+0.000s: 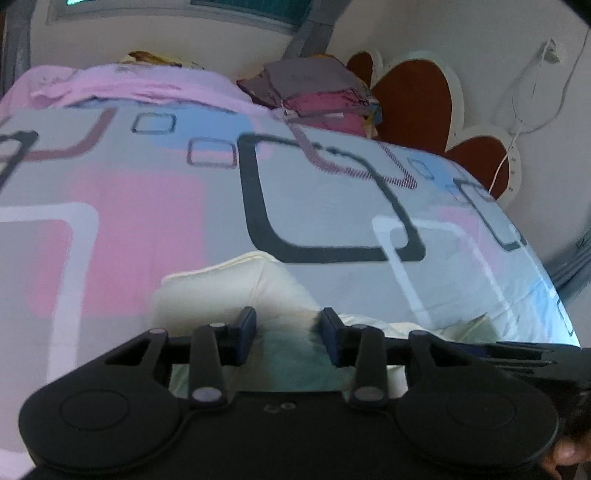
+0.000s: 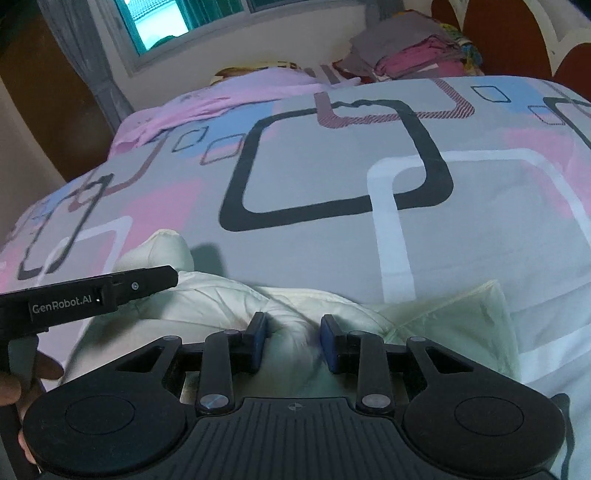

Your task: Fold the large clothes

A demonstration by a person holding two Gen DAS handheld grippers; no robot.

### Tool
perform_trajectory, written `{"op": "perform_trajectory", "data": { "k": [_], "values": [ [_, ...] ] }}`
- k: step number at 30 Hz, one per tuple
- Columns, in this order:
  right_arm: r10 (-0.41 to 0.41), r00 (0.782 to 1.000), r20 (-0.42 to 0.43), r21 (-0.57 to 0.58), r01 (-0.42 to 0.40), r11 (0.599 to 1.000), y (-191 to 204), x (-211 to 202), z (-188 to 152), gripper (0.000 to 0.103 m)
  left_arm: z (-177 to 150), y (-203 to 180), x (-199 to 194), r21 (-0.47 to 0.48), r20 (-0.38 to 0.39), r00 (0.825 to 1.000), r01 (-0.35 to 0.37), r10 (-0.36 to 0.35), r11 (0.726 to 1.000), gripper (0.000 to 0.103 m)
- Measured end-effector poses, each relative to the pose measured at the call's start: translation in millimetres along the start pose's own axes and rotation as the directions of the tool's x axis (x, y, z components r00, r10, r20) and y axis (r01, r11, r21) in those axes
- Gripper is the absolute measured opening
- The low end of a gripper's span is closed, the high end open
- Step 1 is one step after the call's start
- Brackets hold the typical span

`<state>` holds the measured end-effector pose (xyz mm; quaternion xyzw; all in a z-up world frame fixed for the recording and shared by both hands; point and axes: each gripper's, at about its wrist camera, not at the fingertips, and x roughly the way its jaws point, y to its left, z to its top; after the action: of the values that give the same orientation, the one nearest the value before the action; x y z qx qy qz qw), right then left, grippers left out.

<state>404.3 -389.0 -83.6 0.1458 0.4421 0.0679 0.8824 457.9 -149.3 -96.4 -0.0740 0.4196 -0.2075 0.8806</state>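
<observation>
A cream-white garment [image 2: 236, 306] lies crumpled on the near part of the bed; it also shows in the left wrist view [image 1: 229, 291]. My left gripper [image 1: 289, 328] is open, its blue-padded fingers just above the cloth, with fabric between them but not pinched. My right gripper [image 2: 293, 338] is open too, straddling a ridge of the same garment. The left gripper's body [image 2: 96, 291] shows at the left of the right wrist view, over the garment's left end.
The bed is covered by a grey sheet [image 2: 332, 166] with pink, blue, black and white squares. A pink cloth [image 1: 122, 85] lies at the far side. A pile of folded clothes [image 1: 317, 92] sits by the heart-shaped headboard [image 1: 417, 96]. A window [image 2: 159, 22] is beyond.
</observation>
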Motion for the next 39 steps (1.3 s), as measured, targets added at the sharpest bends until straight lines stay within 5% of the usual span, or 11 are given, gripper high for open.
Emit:
{"op": "perform_trajectory", "data": {
  "k": [5, 9, 15, 20, 26, 29, 33, 39],
  "values": [
    [0.05, 0.992, 0.118, -0.007, -0.049, 0.999, -18, -81, -10, 0.031, -24, -16, -79, 0.076, 0.111, 0.992, 0.049, -0.057, 0.996, 0.044],
    [0.077, 0.992, 0.099, -0.062, -0.071, 0.996, -21, -118, -41, 0.031, -63, -33, -113, 0.144, 0.118, 0.99, 0.066, -0.083, 0.987, 0.044],
    [0.017, 1.0, 0.023, -0.102, -0.014, 0.995, -12, -128, -92, 0.031, -105, -62, -112, 0.222, 0.052, 0.995, 0.076, -0.089, 0.972, 0.044],
    [0.027, 0.999, -0.033, -0.022, -0.027, 0.999, -29, -107, -128, 0.03, -127, -71, -97, 0.285, 0.019, 0.999, 0.031, -0.038, 0.958, 0.046],
    [0.032, 0.999, -0.044, -0.012, -0.032, 0.999, -33, -101, -132, 0.03, -138, -71, -87, 0.302, 0.009, 1.0, -0.006, 0.003, 0.953, 0.046],
    [0.037, 0.999, 0.016, -0.014, -0.037, 0.999, -30, -129, -131, 0.031, -133, -77, -102, 0.282, 0.008, 1.0, -0.027, 0.026, 0.959, 0.045],
    [0.091, 0.993, 0.073, -0.06, -0.086, 0.994, -25, -170, -137, 0.031, -139, -86, -135, 0.269, 0.057, 0.998, -0.038, 0.024, 0.962, 0.062],
    [0.071, 0.997, 0.019, -0.079, -0.069, 0.994, -25, -167, -162, 0.031, -164, -90, -138, 0.295, 0.019, 0.999, -0.041, 0.037, 0.955, 0.061]
  ]
}}
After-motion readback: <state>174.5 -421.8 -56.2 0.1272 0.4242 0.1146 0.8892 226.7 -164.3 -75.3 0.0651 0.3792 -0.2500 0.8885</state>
